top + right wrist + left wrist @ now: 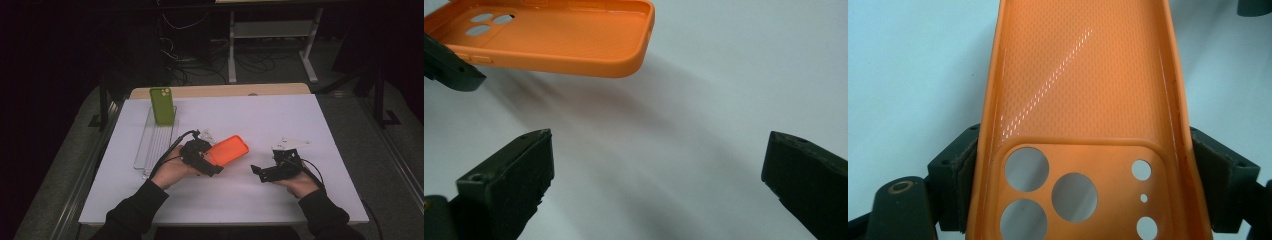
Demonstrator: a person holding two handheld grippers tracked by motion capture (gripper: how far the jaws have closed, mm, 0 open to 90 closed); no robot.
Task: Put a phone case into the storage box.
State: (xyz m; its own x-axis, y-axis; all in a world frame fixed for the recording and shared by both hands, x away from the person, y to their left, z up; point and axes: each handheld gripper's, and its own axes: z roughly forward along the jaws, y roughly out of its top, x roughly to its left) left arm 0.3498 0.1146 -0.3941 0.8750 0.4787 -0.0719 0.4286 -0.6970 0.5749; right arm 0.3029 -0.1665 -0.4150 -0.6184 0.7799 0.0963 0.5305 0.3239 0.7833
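Left gripper (212, 162) clamps the orange phone case (229, 149) across its width at the camera-cutout end; in the left gripper view the jaws press on both long side walls of the case (1083, 80), open inside facing up. The case hangs above the white tabletop (260, 120), free end pointing toward the middle of the table. Right gripper (256, 171) sits just to the right of the case, jaws wide open with nothing between them; in the right gripper view the case's rounded free end (574, 45) floats ahead and up-left of them.

Likely step: hand-over or a two-handed hold of the case. To do it well:
- keep the left hold steady and level
- bring the right jaws in square to the free end, one jaw per side wall
- soft rubbery walls look bendy, so close gently

Green phone (162, 105) stands propped in the clear rack (155, 145) at the far left, well apart, probably the case's target.
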